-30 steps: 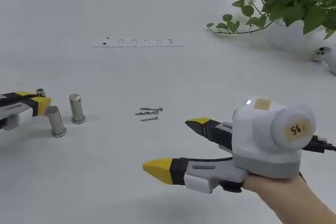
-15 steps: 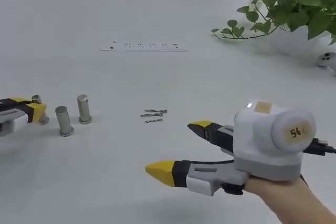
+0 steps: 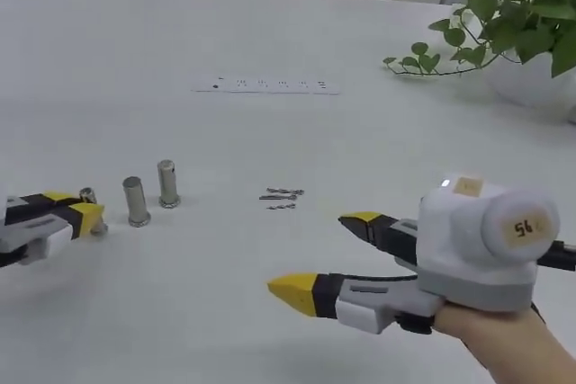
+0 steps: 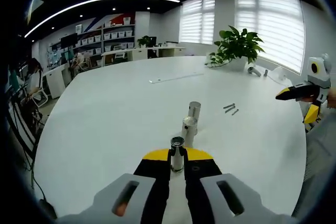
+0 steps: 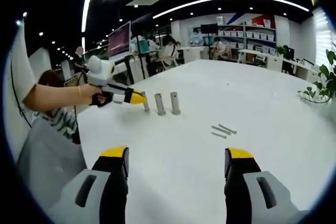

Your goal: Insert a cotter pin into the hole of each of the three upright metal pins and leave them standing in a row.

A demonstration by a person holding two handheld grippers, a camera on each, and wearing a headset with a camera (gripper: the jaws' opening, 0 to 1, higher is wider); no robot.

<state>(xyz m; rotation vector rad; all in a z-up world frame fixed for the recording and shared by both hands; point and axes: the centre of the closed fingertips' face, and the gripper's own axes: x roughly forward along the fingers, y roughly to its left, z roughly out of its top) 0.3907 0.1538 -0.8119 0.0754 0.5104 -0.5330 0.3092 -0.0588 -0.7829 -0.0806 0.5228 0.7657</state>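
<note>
Clamping the end pin (image 4: 177, 149) low on its shaft, the left gripper (image 4: 177, 160) has its yellow jaws together on it. My read is that it's steadying the post so the hole near the top sits firm for a cotter. Two more pins (image 4: 191, 120) stand just beyond it, all three upright in a row on the white table (image 3: 180, 312), none with a cotter through it that I can make out.

Over to the right gripper (image 3: 324, 256): jaws wide apart, nothing between them, hovering above the table and pointed toward the work. It looks set up for a pick. The three cotter pins (image 3: 282, 197) lie loose in a little cluster between the row and that gripper, apart from both and within easy reach. They're thin and flat on the surface, so that will be a fiddly pinch.

As for writing, a yellowish sticker (image 3: 523, 229) on the right gripper's body shows digits that look like 56. The power strip (image 3: 265, 86) farther back has marks too small to read. A leafy plant (image 3: 526, 6) sits at the far corner.
</note>
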